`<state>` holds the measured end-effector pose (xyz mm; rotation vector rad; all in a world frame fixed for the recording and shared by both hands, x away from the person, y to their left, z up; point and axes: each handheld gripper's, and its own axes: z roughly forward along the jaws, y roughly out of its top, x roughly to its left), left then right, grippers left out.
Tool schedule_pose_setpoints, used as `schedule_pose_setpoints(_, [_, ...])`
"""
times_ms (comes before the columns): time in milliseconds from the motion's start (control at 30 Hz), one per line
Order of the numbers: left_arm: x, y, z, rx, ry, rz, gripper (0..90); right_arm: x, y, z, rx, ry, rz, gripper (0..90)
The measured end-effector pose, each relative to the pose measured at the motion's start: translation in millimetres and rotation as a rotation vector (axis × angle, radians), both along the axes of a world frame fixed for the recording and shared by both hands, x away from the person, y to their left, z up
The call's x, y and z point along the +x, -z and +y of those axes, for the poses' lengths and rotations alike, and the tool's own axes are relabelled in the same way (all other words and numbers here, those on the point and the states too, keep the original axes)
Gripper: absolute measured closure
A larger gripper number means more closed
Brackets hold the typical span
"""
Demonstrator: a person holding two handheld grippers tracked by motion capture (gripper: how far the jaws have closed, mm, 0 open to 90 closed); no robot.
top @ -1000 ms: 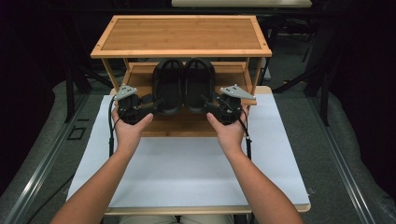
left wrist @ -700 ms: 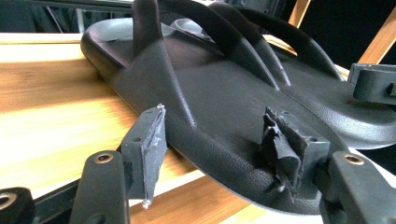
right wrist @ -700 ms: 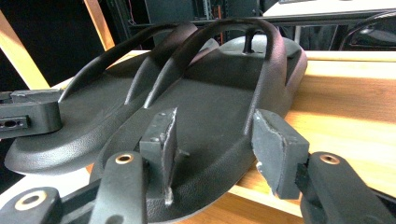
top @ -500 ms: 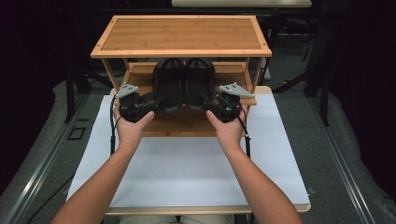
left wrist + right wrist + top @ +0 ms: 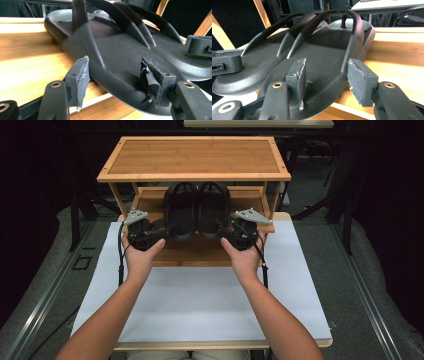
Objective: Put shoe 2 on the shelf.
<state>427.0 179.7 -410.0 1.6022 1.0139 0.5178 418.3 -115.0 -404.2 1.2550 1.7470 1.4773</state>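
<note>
Both sandals (image 5: 197, 209) overhang the shelf's (image 5: 195, 251) front edge, heels between each wide-open hand-held gripper (image 5: 162, 227) (image 5: 223, 227), pads clear.

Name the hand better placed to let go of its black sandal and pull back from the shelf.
Right, probably. The right gripper stands open around its sandal, pads clear. The left gripper looks similar, so barely.

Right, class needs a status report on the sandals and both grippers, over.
Left gripper and right gripper jaws open, straddling heel edges. Black sandals paired on lower shelf of bamboo rack. Nothing in the way.
</note>
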Motion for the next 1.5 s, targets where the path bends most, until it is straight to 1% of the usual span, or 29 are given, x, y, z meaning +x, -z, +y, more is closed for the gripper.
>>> schedule_pose_setpoints(167, [-0.7, -0.6, 0.8, -0.004, -0.001, 0.010, 40.6, 0.3, -1.4, -0.1, 0.000, -0.010, 0.008, 48.4])
schedule_pose_setpoints(200, [-1.1, -0.9, 1.1, -0.003, -0.001, 0.011, 41.0, 0.4, -1.6, 0.1, -0.009, 0.003, 0.008, 48.4])
schedule_pose_setpoints(367, [-4.0, -2.5, 2.4, 0.004, 0.002, 0.004, 41.2, 0.4, -1.6, -0.9, -0.005, -0.014, 0.009, 48.2])
schedule_pose_setpoints(500, [-8.1, -5.0, 6.4, 0.008, 0.003, 0.002, 41.1, -0.3, -1.9, -1.2, -0.015, -0.004, 0.011, 48.1])
schedule_pose_setpoints(567, [-11.5, -7.0, 9.1, 0.010, 0.009, -0.003, 41.1, -1.9, -2.5, -2.2, -0.013, -0.024, 0.013, 48.1])
schedule_pose_setpoints(600, [-11.5, -7.0, 9.1, 0.010, 0.009, -0.003, 41.1, -1.9, -2.5, -2.2, -0.013, -0.024, 0.013, 48.1])
schedule_pose_setpoints(633, [-14.7, -8.6, 11.1, 0.016, 0.013, -0.008, 41.1, -7.6, -3.9, -3.2, -0.010, -0.040, 0.002, 47.9])
schedule_pose_setpoints(667, [-17.8, -10.1, 13.4, 0.024, 0.015, -0.015, 41.1, -9.4, -4.5, -3.6, -0.014, -0.044, 0.002, 47.8])
schedule_pose_setpoints(733, [-21.9, -11.2, 17.0, 0.021, 0.017, -0.021, 41.1, -12.6, -6.0, -3.6, -0.017, -0.052, -0.003, 47.4])
schedule_pose_setpoints(767, [-23.5, -11.4, 18.6, 0.021, 0.018, -0.021, 41.0, -14.3, -6.9, -4.0, -0.017, -0.064, -0.006, 47.1])
schedule_pose_setpoints(867, [-33.4, -10.4, 28.1, 0.021, 0.029, -0.025, 41.0, -19.2, -9.4, -4.9, -0.022, -0.084, -0.007, 46.5])
schedule_pose_setpoints(900, [-35.6, -9.6, 30.7, 0.024, 0.031, -0.027, 41.0, -21.2, -10.3, -4.8, -0.030, -0.071, -0.009, 46.4])
schedule_pose_setpoints(933, [-39.6, -8.4, 35.5, 0.032, 0.031, -0.029, 40.9, -22.2, -10.8, -5.4, -0.026, -0.084, -0.012, 46.3])
schedule_pose_setpoints(1000, [-45.3, -5.9, 44.3, 0.023, 0.028, -0.031, 40.9, -25.5, -12.3, -6.8, -0.029, -0.096, -0.014, 45.9])
schedule_pose_setpoints(1033, [-47.8, -4.8, 48.9, 0.022, 0.026, -0.024, 40.8, -27.6, -13.1, -7.9, -0.032, -0.102, -0.013, 45.7])
schedule_pose_setpoints(1167, [-58.7, 1.2, 67.5, -0.005, 0.009, -0.021, 40.8, -35.0, -14.2, -12.6, -0.036, -0.116, -0.013, 45.2])
schedule_pose_setpoints(1200, [-60.7, 2.1, 70.6, -0.006, 0.008, -0.023, 40.8, -37.5, -13.8, -13.6, -0.032, -0.118, -0.017, 45.1])
schedule_pose_setpoints(1267, [-65.9, 4.8, 78.0, -0.007, 0.003, -0.025, 40.8, -41.2, -13.8, -16.0, -0.041, -0.124, -0.010, 44.8])
schedule_pose_setpoints(1333, [-71.5, 7.2, 84.3, -0.005, 0.000, -0.023, 40.7, -45.4, -13.0, -18.7, -0.044, -0.128, -0.010, 44.6])
schedule_pose_setpoints(1400, [-77.7, 10.2, 89.7, -0.005, -0.006, -0.032, 40.7, -50.3, -12.2, -21.6, -0.049, -0.127, -0.014, 44.1])
schedule_pose_setpoints(1500, [-87.4, 14.6, 97.5, -0.006, -0.010, -0.039, 40.7, -58.5, -10.5, -26.2, -0.079, -0.109, -0.025, 43.8])
